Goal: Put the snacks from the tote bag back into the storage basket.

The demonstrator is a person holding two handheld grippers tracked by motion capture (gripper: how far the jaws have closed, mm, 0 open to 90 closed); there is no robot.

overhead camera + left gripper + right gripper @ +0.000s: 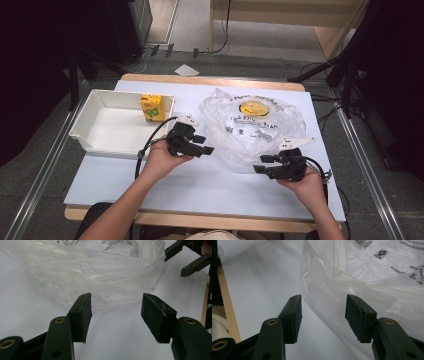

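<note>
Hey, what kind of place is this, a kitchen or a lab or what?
Likely a lab or recording room: dark stands and floor cables ring the table, where two hand-held grippers work a plastic bag.

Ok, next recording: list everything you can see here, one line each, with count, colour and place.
plastic bag: one, clear with black print and a yellow round mark, crumpled at the table's middle, toward the far edge.
tray: one, white, open box shape, on the table's left part.
juice carton: one, yellow, upright in the tray's far right corner.
table: one, pale blue-white top with wooden edge.
paper scrap: one, white, on the floor beyond the table.
left gripper: one, black, open, near the bag's left edge, grasping nothing.
right gripper: one, black, open, at the bag's near right edge, grasping nothing.
hands: two, one behind each gripper.
</note>
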